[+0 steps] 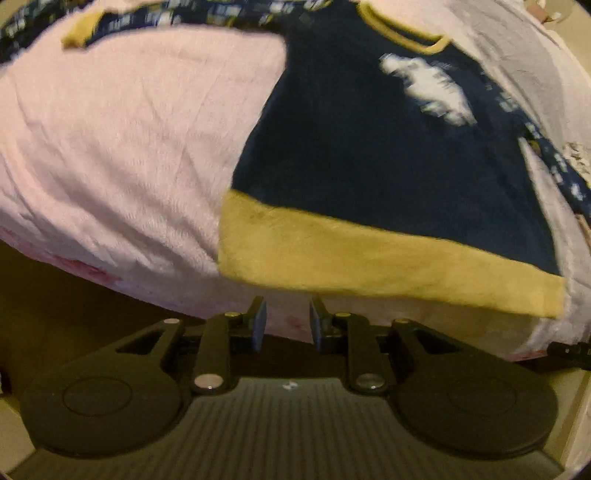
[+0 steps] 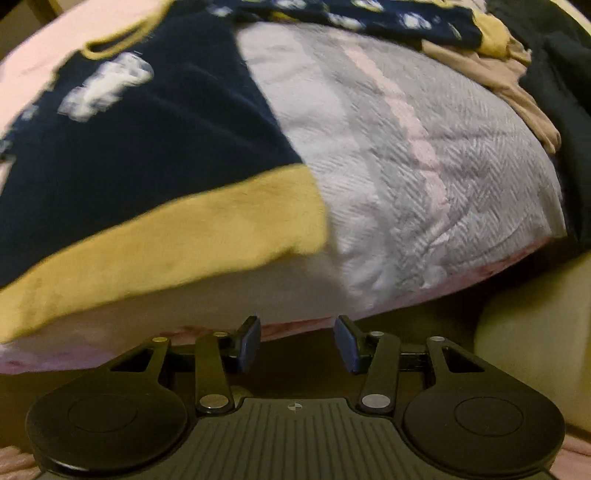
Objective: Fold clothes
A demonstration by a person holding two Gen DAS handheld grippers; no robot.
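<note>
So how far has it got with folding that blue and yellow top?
Done: the navy top lies spread flat on the bed cover, yellow hem nearest the edge. In hand: nothing; the left gripper and the right gripper are both open with nothing between the fingers. Left: no fold shows in the top's body yet, and more clothes sit heaped at the far side.

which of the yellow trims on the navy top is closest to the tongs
The wide yellow hem band along the top's bottom edge, lying just ahead of both open tongs. The collar trim is a thin curved strip at the far end, and the cuff sits far off too.
</note>
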